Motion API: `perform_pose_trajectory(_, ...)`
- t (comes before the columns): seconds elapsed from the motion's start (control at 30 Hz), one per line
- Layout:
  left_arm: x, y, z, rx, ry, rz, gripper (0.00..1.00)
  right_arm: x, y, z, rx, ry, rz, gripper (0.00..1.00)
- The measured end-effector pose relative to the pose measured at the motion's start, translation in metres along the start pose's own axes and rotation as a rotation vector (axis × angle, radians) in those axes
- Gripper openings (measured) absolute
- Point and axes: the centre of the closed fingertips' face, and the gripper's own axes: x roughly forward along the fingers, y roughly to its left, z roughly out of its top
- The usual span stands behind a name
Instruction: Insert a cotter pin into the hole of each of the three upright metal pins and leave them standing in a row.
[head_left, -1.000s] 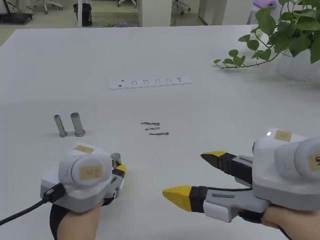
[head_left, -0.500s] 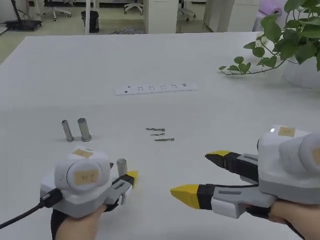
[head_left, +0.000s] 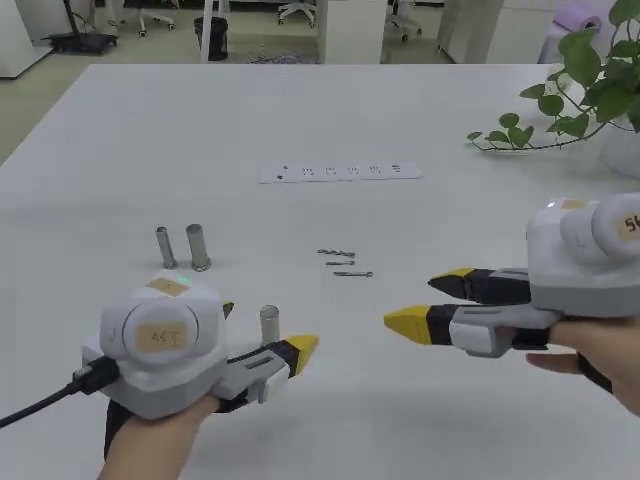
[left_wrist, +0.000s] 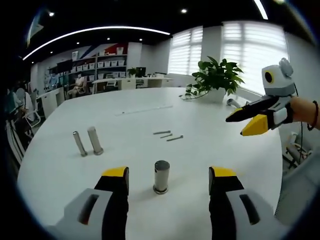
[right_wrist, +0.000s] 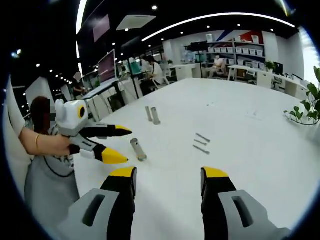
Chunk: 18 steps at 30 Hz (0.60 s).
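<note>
Two upright metal pins (head_left: 166, 247) (head_left: 197, 246) stand side by side at the left of the white table. A third pin (head_left: 269, 325) stands nearer, between the jaws of my open left gripper (head_left: 267, 327); in the left gripper view this pin (left_wrist: 161, 176) is clear of both jaws. Three cotter pins (head_left: 342, 262) lie flat mid-table. My right gripper (head_left: 418, 302) hovers open and empty at the right, above the table, pointing left. The right gripper view shows the left gripper (right_wrist: 125, 145) around the near pin (right_wrist: 136, 149).
A white power strip (head_left: 340, 172) lies farther back on the table (head_left: 450, 400). A potted plant (head_left: 590, 80) stands at the far right corner. A black cable (head_left: 40, 405) trails from the left gripper. Office chairs and desks lie beyond the table.
The left gripper has moved forward, so its jaws now flank the near pin. The right gripper has risen and shifted right. The head camera has shifted too.
</note>
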Motion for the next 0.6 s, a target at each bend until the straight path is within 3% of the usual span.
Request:
perform_pose_trajectory(0.33, -0.007, -0.008, 0.002, 0.03, -0.002, -0.053, 0.81, 0.024, -0.021, 0.001, -0.068, 0.069, 0.021, 0.43)
perform_pose_trajectory(0.6, -0.011, -0.01, 0.005, 0.062, -0.006, -0.082, 0.9, 0.048, -0.039, -0.003, -0.168, 0.14, 0.023, 0.35)
